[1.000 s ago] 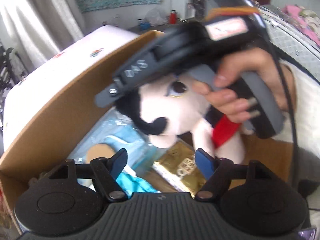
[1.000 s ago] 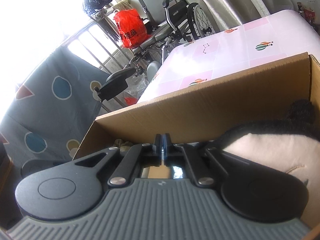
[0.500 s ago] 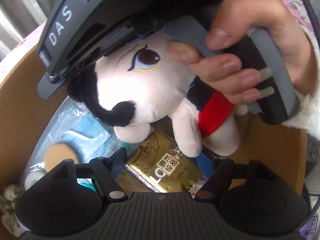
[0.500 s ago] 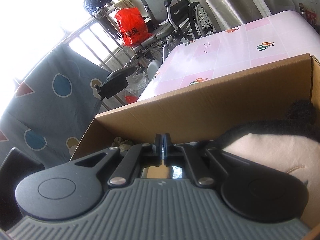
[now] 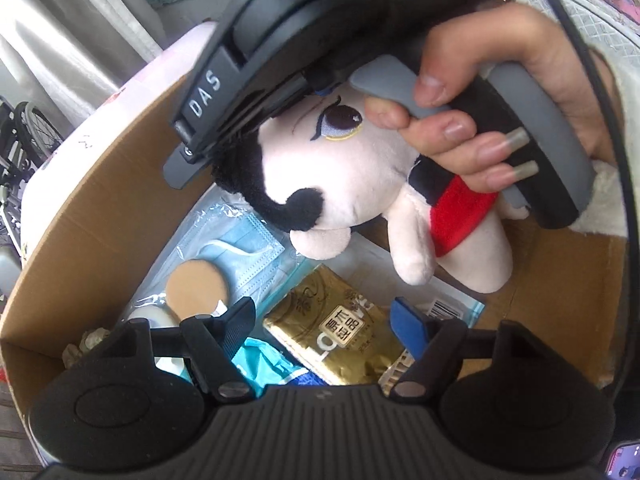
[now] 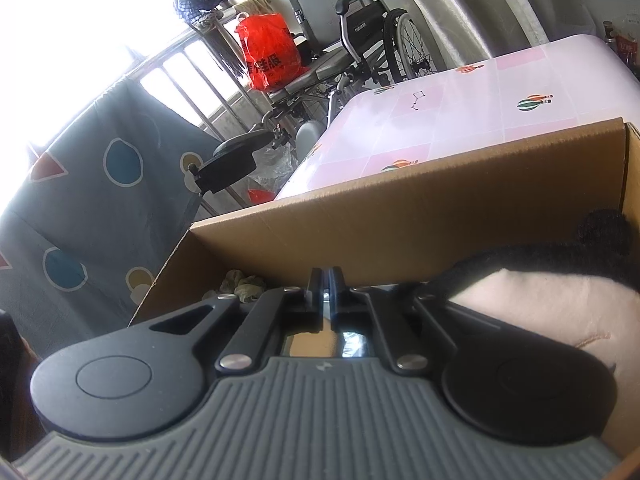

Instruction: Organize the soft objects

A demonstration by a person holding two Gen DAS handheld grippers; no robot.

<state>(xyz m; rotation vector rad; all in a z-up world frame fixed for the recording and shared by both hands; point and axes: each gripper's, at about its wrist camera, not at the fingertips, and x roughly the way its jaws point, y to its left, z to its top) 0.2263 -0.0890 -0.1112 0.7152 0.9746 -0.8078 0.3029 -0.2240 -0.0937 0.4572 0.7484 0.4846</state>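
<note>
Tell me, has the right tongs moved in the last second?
No. In the right wrist view, the box rim and wheelchair sit almost where they were, so the right tongs have barely shifted.

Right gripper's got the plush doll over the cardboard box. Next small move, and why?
Probably lower it a little, then open. The right gripper is shut and appears to pinch the plush doll by its black hair; the doll hangs above the gold tissue pack inside the cardboard box. The left gripper is open.

White capitals "DAS" stand on the right gripper (image 5: 320, 84) body in your left wrist view. The gold packet (image 5: 340, 330) carries the label "原木纯品". The red bag (image 6: 270, 52) bears Chinese characters you cannot read fully.
</note>
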